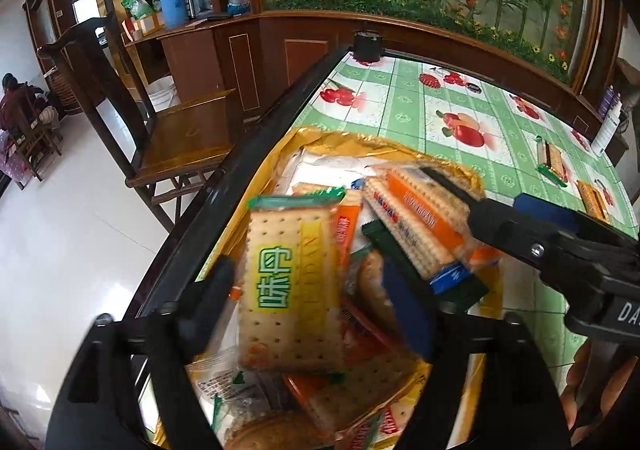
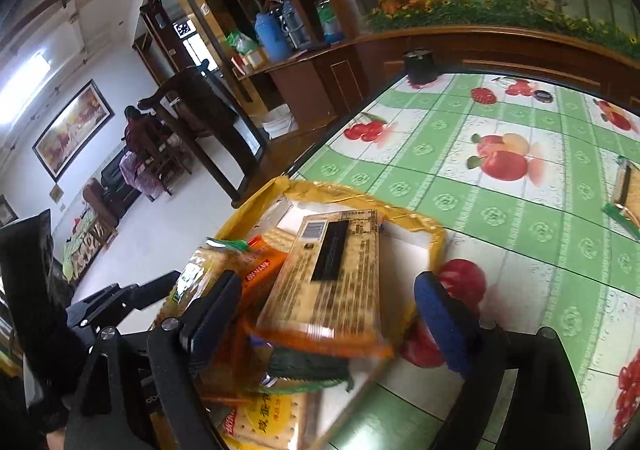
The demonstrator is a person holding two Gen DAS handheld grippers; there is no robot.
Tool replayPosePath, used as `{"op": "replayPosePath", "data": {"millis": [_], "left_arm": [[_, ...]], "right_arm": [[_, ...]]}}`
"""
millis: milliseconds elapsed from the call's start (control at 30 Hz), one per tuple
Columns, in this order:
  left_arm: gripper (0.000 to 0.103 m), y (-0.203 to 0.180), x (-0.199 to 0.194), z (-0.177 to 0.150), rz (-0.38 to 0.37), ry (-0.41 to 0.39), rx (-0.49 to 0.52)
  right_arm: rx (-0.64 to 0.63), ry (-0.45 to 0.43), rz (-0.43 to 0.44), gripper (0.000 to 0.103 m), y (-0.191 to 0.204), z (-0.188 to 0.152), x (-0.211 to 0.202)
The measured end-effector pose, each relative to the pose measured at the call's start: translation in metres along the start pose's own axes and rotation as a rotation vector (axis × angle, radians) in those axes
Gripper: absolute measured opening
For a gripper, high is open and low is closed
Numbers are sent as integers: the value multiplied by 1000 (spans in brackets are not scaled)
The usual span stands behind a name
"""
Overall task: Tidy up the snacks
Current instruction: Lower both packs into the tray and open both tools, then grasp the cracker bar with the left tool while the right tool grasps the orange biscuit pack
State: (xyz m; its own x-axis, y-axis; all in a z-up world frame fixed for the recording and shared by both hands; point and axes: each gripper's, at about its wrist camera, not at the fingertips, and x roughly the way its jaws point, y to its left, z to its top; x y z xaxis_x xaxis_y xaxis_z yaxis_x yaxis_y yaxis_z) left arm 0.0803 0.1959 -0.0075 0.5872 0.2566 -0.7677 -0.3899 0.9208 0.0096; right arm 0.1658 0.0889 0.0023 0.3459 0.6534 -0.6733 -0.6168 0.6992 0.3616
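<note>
A gold-rimmed box (image 1: 352,140) at the table's left edge holds several cracker packets. My left gripper (image 1: 316,294) hovers over it, jaws wide apart, with a green-and-yellow cracker packet (image 1: 292,286) blurred between them, not clamped. My right gripper (image 2: 328,306) is also open over the box (image 2: 436,234); an orange-wrapped cracker packet (image 2: 336,270) lies loose between its fingers. In the left wrist view the right gripper's fingers (image 1: 460,190) straddle that orange packet (image 1: 420,226). Two more packets, one green-edged (image 1: 550,160) and one orange (image 1: 592,198), lie on the table to the right.
The table has a green checked fruit-print cloth (image 1: 420,110). A black round object (image 1: 366,44) stands at its far corner. A wooden chair (image 1: 180,138) stands left of the table. A wooden cabinet (image 1: 440,34) runs behind. A white bottle (image 1: 606,126) stands at the far right.
</note>
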Motion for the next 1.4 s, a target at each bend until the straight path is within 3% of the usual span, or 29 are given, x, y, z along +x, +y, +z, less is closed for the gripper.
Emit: {"op": "replayPosePath", "data": {"millis": [133,200,567,767,1000,1233,1400], "left_arm": [[93,-8,-8,4,24,-18,11],[103,-12,-16,7,21,-42,15],[103,-73,-45,26,-50,-132,102],[103,-128,-38,30,-106,-116,181],[103,-185,-22,38,-140,-90,265],[103,-252,17,59,-174,-46,347],[103,-292,44,64,-173,-20,413]], "right_arm": [[17,-24,-5,90,-11,-1,-16],[25,-36,-14,90,-18,-1,-26],[139,-116,-147,92,-101,-20,-90],[221,-160,-264,101,-155,-38,-137],[312,-184,-451,102,-220,-52,-182],[301,-119,-599,102,-258,-49,-173],[286,-44,-623,102,-271,-43,-144]]}}
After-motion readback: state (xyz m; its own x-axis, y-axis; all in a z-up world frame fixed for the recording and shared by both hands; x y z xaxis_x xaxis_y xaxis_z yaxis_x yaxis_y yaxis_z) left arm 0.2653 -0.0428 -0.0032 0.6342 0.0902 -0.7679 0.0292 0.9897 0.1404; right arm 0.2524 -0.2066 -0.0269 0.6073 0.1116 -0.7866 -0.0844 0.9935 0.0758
